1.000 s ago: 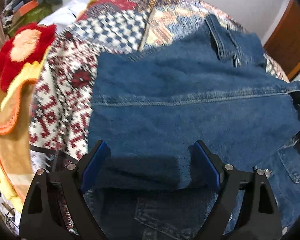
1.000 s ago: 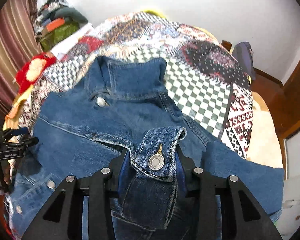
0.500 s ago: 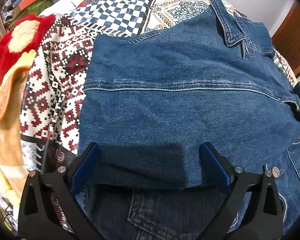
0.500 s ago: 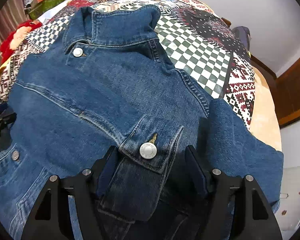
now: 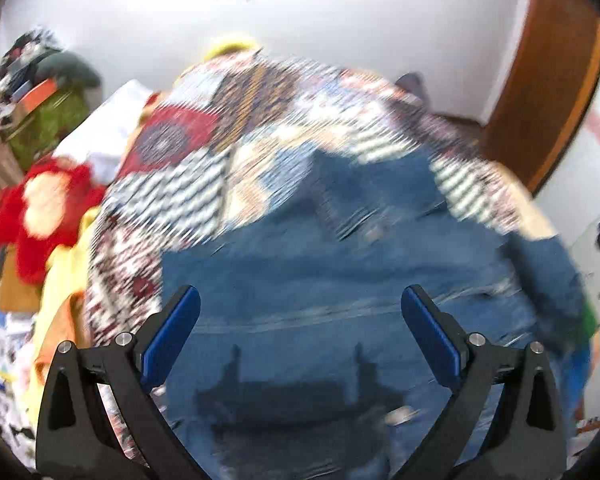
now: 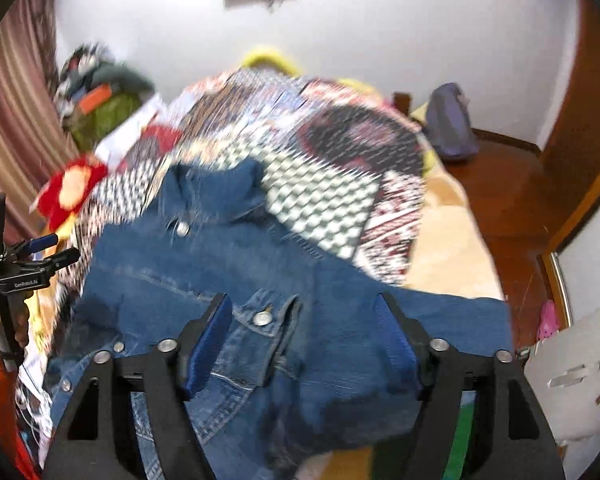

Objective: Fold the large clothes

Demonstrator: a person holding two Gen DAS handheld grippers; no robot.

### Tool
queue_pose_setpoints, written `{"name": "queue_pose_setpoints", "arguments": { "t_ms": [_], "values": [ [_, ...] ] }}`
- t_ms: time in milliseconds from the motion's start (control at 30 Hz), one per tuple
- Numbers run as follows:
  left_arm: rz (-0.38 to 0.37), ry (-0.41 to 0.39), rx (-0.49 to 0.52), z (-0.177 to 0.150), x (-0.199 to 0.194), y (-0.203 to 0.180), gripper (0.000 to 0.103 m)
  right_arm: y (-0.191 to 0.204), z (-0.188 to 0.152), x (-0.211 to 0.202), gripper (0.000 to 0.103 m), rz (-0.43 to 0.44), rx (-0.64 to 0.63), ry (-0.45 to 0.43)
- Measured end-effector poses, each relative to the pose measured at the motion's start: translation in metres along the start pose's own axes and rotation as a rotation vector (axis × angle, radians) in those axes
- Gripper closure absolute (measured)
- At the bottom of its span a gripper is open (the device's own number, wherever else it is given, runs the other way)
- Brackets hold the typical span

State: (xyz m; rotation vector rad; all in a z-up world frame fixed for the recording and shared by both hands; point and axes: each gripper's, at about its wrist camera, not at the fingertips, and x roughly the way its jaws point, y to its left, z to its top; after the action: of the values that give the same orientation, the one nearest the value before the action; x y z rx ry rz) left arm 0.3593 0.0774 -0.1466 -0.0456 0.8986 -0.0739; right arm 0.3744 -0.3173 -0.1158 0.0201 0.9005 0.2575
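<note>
Both views are pretty smeared, so take the small details loosely. The jacket (image 6: 236,280), blue denim, is lying on the quilt (image 6: 324,196), a patchwork one covering the bed, collar pointing away from both tools.

The left gripper (image 5: 300,332) has its jaws spread wide with nothing between them. It hangs over the jacket's left part, and its shadow falls on the denim just under the fingers. Ahead of it is the collar; off to its left sits a red plush (image 5: 40,216) on some yellow cloth.

The right gripper (image 6: 304,332) is spread wide too and grips nothing. A pocket flap with a metal button (image 6: 262,319) lies between the fingers, closer to the left one, flat on the fabric. I can't tell whether the fingertips actually touch the denim or sit just above it. A sleeve (image 6: 452,320) stretches out past its right finger toward the bed edge.

From the right view you can also see the left tool far off at the left side of the jacket, with the person's hand (image 6: 4,324) on its handle. A purple bag (image 6: 452,124) sits on the floor beyond the bed, forward and right of that tool.
</note>
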Motion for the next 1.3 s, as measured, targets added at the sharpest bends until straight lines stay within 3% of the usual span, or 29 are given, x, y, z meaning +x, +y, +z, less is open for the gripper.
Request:
{"name": "queue_pose_setpoints", "arguments": {
  "t_ms": [133,400,600,700,833,1067,1133,1233,1267,1300],
  "values": [
    [-0.127,-0.015,0.002,0.020,0.003,-0.037,0.002,-0.046,-0.014,-0.016,0.027,-0.033,0.102,-0.019],
    [-0.164,0.022,0.092,0.015,0.045,-0.109,0.002,-0.147,-0.071,0.000,0.027,-0.047,0.381,0.083],
    [-0.193,0.204,0.136,-0.005,0.095,-0.143,0.002,-0.207,-0.114,0.032,0.027,0.099,0.644,0.177],
    [-0.198,0.370,0.155,-0.017,0.123,-0.155,0.002,-0.225,-0.123,0.044,0.026,0.117,0.721,0.178],
    [-0.181,0.420,0.163,-0.026,0.138,-0.160,0.001,-0.240,-0.122,0.063,0.026,0.129,0.780,0.185],
    [-0.171,0.417,0.140,-0.027,0.144,-0.159,0.001,-0.258,-0.120,0.096,0.025,0.119,0.911,0.132],
    [-0.165,0.405,0.145,-0.028,0.142,-0.160,0.001,-0.260,-0.117,0.097,0.033,0.099,0.931,0.102],
    [-0.151,0.390,0.160,-0.028,0.138,-0.163,0.001,-0.260,-0.113,0.087,0.059,0.062,0.910,0.049],
    [-0.146,0.384,0.164,-0.027,0.138,-0.163,0.001,-0.259,-0.111,0.082,0.074,0.054,0.899,0.032],
    [-0.140,0.374,0.169,-0.026,0.135,-0.163,0.001,-0.258,-0.108,0.076,0.078,0.058,0.889,0.015]
  ]
}}
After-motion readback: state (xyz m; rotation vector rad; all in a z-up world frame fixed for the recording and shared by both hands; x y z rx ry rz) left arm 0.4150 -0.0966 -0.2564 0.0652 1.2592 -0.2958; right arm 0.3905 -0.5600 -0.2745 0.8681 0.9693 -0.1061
